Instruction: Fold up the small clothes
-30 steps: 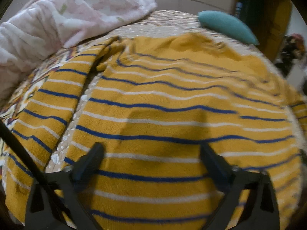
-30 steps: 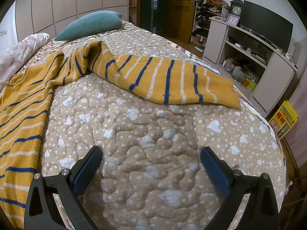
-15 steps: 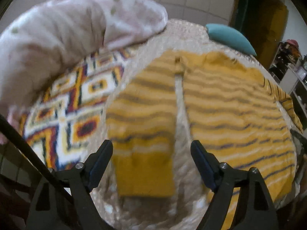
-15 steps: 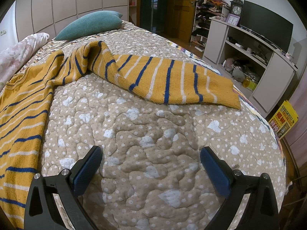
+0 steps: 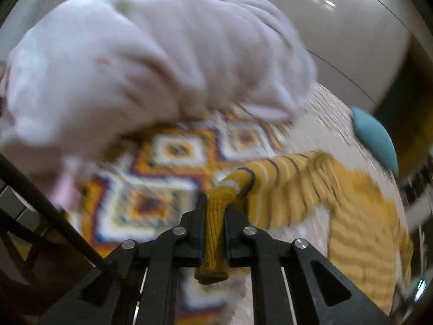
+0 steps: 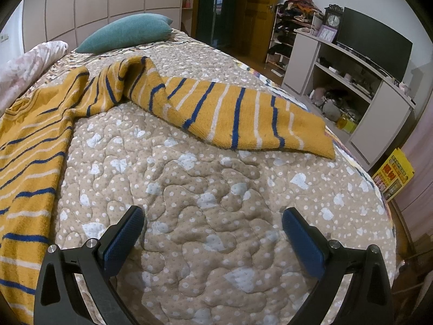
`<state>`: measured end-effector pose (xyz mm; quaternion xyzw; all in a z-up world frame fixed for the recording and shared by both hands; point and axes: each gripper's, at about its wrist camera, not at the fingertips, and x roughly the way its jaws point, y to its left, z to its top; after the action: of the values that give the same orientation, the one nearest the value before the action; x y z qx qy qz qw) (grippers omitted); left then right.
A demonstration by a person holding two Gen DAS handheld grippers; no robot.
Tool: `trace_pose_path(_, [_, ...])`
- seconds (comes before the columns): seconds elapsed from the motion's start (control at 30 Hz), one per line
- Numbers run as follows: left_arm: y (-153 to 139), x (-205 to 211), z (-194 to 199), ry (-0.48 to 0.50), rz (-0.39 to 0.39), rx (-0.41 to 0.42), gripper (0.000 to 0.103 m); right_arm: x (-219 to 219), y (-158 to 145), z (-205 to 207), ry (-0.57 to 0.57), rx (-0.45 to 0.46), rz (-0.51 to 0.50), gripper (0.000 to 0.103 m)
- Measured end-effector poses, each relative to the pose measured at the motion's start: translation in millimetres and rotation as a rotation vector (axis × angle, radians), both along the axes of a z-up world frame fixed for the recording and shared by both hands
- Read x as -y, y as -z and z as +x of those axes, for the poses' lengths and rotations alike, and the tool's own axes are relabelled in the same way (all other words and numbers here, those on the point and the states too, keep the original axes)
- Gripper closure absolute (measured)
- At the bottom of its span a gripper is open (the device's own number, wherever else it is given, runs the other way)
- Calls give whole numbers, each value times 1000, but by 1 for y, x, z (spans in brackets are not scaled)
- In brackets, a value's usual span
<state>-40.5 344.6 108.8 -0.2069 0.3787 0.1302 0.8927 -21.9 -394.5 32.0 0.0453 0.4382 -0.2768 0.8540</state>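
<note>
A mustard-yellow knit sweater (image 6: 35, 146) with blue and white stripes lies spread on the quilted bed. Its right sleeve (image 6: 243, 116) stretches across the quilt toward the bed's right edge. My left gripper (image 5: 213, 208) is shut on the cuff of the left sleeve (image 5: 216, 233), which is lifted off the bed and trails back to the sweater body (image 5: 362, 233). That view is motion-blurred. My right gripper (image 6: 212, 222) is open and empty, hovering over bare quilt in front of the right sleeve.
A pink floral comforter (image 5: 151, 62) is heaped at the bed's left side. A teal pillow (image 6: 127, 31) lies at the head. The beige quilt (image 6: 211, 189) covers the bed. A TV cabinet (image 6: 351, 73) and a yellow box (image 6: 393, 174) stand right of the bed.
My left gripper swung left off the sweater body, closed on the left sleeve cuff and lifted it. The right gripper has stayed still and open.
</note>
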Motion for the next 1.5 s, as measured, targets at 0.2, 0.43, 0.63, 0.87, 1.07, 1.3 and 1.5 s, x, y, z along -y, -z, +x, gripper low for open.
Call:
trace_pose_path(0.2, [-25,-4,22,-11,15,-1,93,-4,0,1,2,-2,-14,0])
trace_pose_path(0.43, [-43,97,60,185,-23,-11,93,-5,0,2,1,2,-4,0])
trace_pose_path(0.63, [-50,254,107,464,-108,-16,93,1,-1,-1,-1,15,19,0])
trace_pose_path(0.87, [-29,442,132,765,-182,-59,89,10,-1,-8,-7,30,48,0])
trace_pose_path(1.07, [-11,487,112,856,-233,-100,61,15,-3,-13,-15,39,74,0])
trace_pose_path(1.3, [-31,408,45,760,-1,-5,26,16,-3,-14,-25,44,78,0])
trace_pose_path(1.5, [2,309,-4,527,181,-26,26,24,-5,-21,-81,58,128,0])
